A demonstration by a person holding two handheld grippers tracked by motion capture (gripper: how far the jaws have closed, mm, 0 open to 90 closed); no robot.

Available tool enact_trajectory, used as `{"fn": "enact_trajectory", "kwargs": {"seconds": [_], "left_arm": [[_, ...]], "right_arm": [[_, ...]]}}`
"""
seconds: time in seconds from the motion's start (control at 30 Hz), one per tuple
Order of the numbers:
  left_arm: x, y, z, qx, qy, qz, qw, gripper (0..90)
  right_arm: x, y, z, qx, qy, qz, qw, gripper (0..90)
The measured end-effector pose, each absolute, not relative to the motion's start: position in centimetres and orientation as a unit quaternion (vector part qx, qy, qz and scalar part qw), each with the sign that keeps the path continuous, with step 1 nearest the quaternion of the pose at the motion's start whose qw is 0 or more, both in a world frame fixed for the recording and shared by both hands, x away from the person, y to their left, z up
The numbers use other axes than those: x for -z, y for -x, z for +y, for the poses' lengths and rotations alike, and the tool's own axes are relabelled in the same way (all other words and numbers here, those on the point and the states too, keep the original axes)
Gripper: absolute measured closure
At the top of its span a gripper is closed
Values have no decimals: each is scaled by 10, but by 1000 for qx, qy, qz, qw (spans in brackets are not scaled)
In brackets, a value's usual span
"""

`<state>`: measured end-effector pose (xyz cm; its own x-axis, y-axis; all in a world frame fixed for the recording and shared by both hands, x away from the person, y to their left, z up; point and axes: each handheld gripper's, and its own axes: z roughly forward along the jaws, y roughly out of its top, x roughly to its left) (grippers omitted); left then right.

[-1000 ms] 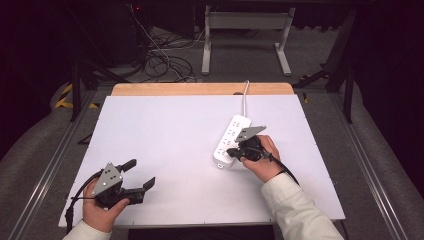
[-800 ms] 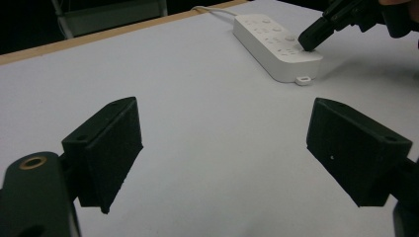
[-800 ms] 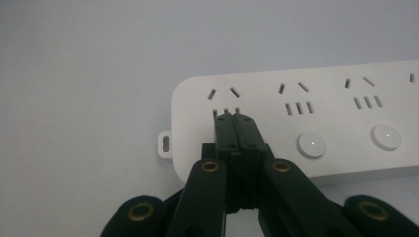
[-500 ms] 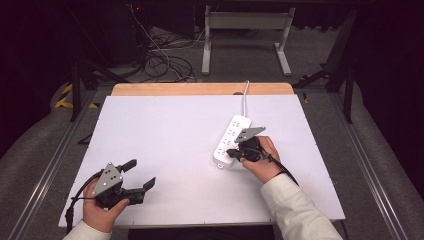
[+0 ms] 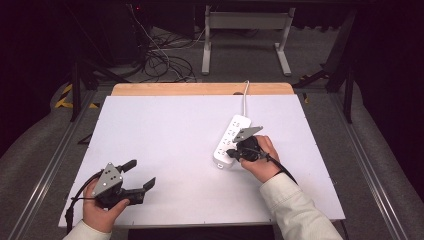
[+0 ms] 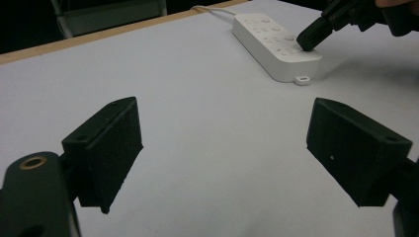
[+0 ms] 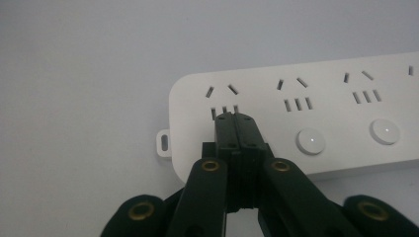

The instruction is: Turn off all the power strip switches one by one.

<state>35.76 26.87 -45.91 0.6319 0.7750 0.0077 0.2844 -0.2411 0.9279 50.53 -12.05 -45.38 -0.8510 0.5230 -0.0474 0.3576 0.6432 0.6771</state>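
A white power strip [image 5: 232,138] lies on the white table [image 5: 170,135], right of centre, its cord running to the far edge. My right gripper [image 5: 231,152] is shut with nothing between its jaws; its tip rests on the near end of the power strip [image 7: 296,118], over the spot where that end's round switch sits, in line with two other round buttons [image 7: 311,140]. My left gripper [image 5: 140,175] stands open near the front left corner, jaws wide apart over bare table. In the left gripper view, the power strip [image 6: 274,44] lies far off with the right gripper [image 6: 309,38] touching it.
A wooden strip [image 5: 200,89] edges the table's far side. Cables [image 5: 165,62] and a metal stand [image 5: 245,30] are on the floor beyond. Metal rails [image 5: 45,165] run along both sides of the table.
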Motion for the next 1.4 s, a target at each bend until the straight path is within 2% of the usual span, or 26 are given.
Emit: {"fn": "enact_trajectory", "kwargs": {"seconds": [0.47,0.53,0.67,0.97,1.4], "left_arm": [[459,-358,269,-244,-749,353,504,143],[460,-359,269,-242,-749,357,503,144],[460,-359,269,-241,-749,357,504,143],[460,-358,269,-241,-748,357,505,144],[459,-359,270,-245,-749,354,504,143]], "right_arm": [[453,-504,-123,-366,-250,889,113,900],[452,-504,-123,-368,-247,887,131,900],[443,-502,-122,-396,-242,875,137,900],[425,-503,-123,-407,-247,868,139,900],[420,-510,-126,-405,-252,866,150,900]]}}
